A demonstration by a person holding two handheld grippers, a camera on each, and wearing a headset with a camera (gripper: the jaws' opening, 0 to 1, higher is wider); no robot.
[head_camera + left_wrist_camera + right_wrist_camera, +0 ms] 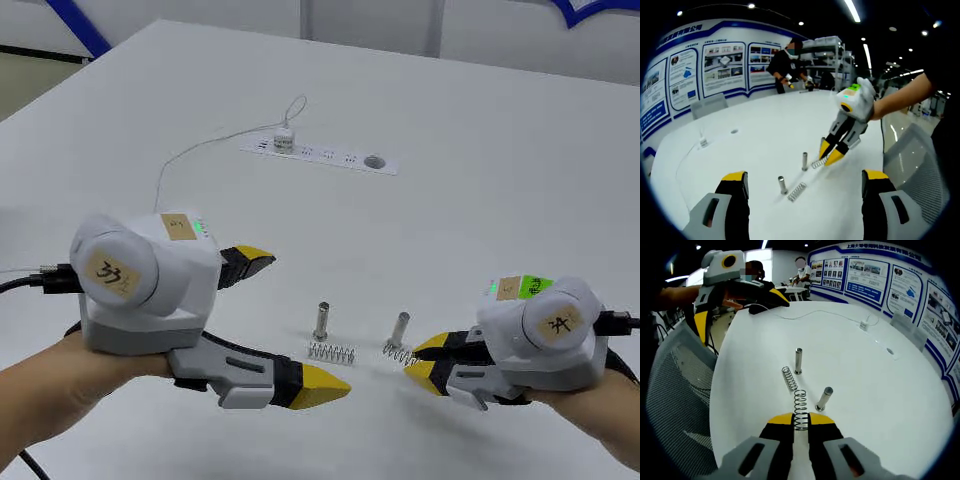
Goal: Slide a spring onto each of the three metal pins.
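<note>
Spring (800, 407) clamped in right tool (801, 419), long axis straight ahead along jaws, left tool (804, 175) apart

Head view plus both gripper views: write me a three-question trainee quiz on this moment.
1. True or false: the right gripper is shut on a spring.
2. How many pins stand on the table?
3. The left gripper is: A) open, B) shut on a pin, C) shut on a spring.
Key: 1 true; 2 two; 3 A.
</note>
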